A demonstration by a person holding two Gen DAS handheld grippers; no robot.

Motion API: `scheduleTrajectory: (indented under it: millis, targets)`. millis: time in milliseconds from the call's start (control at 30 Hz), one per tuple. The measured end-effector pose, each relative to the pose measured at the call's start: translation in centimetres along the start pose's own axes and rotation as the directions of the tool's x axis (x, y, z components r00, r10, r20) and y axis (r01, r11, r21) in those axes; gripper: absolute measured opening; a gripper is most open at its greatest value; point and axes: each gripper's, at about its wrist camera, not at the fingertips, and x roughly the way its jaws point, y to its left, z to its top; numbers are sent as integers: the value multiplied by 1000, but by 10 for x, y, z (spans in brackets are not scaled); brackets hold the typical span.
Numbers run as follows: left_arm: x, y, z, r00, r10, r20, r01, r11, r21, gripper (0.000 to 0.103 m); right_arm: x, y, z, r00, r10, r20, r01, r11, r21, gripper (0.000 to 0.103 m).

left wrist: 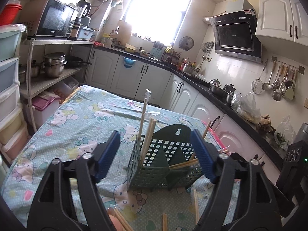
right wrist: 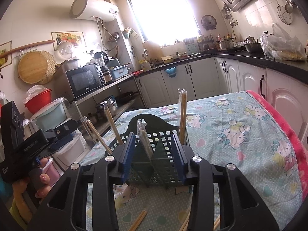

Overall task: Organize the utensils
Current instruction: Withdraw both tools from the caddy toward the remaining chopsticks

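Note:
A dark green lattice utensil holder (left wrist: 159,161) with dividers stands on the table; it also shows in the right wrist view (right wrist: 154,150). Wrapped chopsticks (left wrist: 143,113) stand upright in its left compartment, and more lean in the right one (left wrist: 184,163). In the right wrist view, wrapped chopsticks stand at the right (right wrist: 182,113) and lean at the left (right wrist: 113,125). Loose chopsticks lie on the cloth in front (left wrist: 164,221) (right wrist: 139,219). My left gripper (left wrist: 156,154) is open and empty before the holder. My right gripper (right wrist: 154,154) is open and empty, close to the holder.
The table has a pale Hello Kitty cloth (left wrist: 80,119) with a pink edge (right wrist: 279,119). A shelf with pots and a microwave (left wrist: 55,19) stands left. Kitchen counters (left wrist: 221,96) run behind and right. The left gripper body (right wrist: 28,146) shows at the right view's left.

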Motion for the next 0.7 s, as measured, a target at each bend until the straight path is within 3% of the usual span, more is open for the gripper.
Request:
scheduleTrajectory:
  millis: [367,700]
  targets:
    - [-11,9,-20,998,26,-60,-26,1000,-12,89,-14,3,-12,999,-34,-37,33,999,-23,47]
    - [-28,13,-36,997,29,-72,-29,1000,-1,92,-37,7,-19,997,-39,-66,37,999,-26,52]
